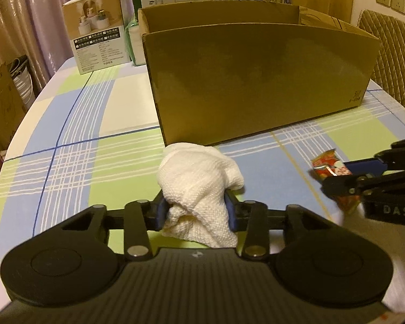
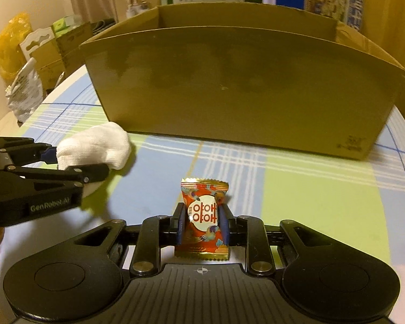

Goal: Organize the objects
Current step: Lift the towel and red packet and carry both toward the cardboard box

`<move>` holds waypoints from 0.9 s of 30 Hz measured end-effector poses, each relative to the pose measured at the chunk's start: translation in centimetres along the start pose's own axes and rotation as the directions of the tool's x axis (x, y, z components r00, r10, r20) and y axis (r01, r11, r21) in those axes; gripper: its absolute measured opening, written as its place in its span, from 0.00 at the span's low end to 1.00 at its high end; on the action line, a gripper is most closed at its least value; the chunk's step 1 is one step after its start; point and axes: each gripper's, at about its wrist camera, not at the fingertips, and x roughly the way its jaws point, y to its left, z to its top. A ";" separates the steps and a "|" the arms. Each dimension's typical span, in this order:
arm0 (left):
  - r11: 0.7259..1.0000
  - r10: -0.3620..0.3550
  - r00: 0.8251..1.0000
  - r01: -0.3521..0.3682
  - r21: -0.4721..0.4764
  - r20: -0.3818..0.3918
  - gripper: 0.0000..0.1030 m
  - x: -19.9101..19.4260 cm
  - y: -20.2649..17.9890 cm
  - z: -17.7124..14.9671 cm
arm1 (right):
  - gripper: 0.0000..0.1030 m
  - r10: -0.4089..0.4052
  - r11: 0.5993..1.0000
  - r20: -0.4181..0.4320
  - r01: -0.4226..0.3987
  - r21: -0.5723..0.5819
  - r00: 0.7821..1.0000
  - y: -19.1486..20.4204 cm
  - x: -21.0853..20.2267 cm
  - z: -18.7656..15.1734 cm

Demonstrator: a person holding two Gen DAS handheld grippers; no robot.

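Table [image 1: 75, 124] filled the lower two thirds of both views, covered in a blue/green/white plaid cloth. Open cardboard box [image 1: 256, 81] sat upper centre of the left wrist view, top flaps open, near wall facing both cameras; same box took the upper centre of the right wrist view [image 2: 243, 89]. Printed product carton [image 1: 100, 32] stood upper left of the left view, just beside the box's left end. More printed cartons were stacked behind the box along the top edge. Chair back [image 1: 391, 62] at the far right edge, wall sockets above it.

Left hand-held gripper [image 1: 197, 210], bottom centre of its own view: fingers closed partway onto a bunched white cloth [image 1: 199, 186], blue pads pressing into both sides. Cloth bulged up past the fingers, just in front of the box's near wall; cannot tell if it touched the table. In the right view the same gripper and cloth showed at mid left [image 2: 94, 145].

Right hand-held gripper [image 2: 202, 224], bottom centre of its own view: fingers closed nearly together on a red and gold candy packet [image 2: 203, 216], packet upright, crimped ends sticking out above and below the pads. Same packet showed at the right edge of the left view [image 1: 329, 167], clamped in the other gripper's tips, near the box.
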 end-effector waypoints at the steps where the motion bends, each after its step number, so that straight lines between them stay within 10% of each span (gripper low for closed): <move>1: 1.000 -0.004 1.000 0.004 -0.020 -0.010 0.33 -0.1 0.1 0.1 | 0.22 -0.003 1.000 0.000 0.003 0.006 1.000 -0.2 -0.4 -0.1; 27: 0.988 -0.003 1.000 -0.001 -0.157 -0.021 0.33 -15.6 -6.0 -0.3 | 0.22 0.015 0.996 0.105 -0.025 0.087 0.994 -1.0 -15.7 -1.3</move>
